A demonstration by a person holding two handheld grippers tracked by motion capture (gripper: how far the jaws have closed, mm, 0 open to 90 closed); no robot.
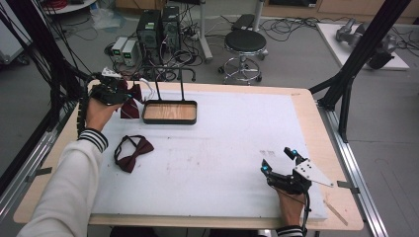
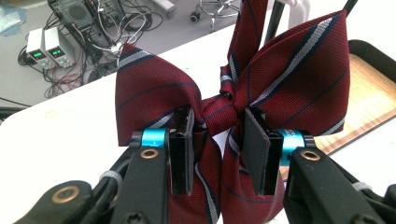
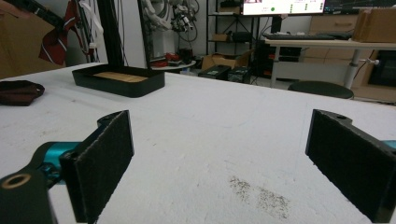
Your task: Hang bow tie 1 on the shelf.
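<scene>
**Reds, Black and White on My Table**

I see the striped bow tie (image 2: 289, 70) in deep red, crossed by slanting grey-white bands edged in navy and by thin dark lines. My left gripper (image 2: 217, 149) has black jaws with bright blue collars and copper-coloured rivets. The second bow tie (image 1: 132, 154) is plain dark maroon with a black strap. The tray (image 1: 169, 112) has a black rim and a light wood-grain floor. The table (image 1: 222, 148) is white with a pale wooden border and a faint dark speckled smudge. The cuff (image 1: 94, 138) is striped black and white.
</scene>
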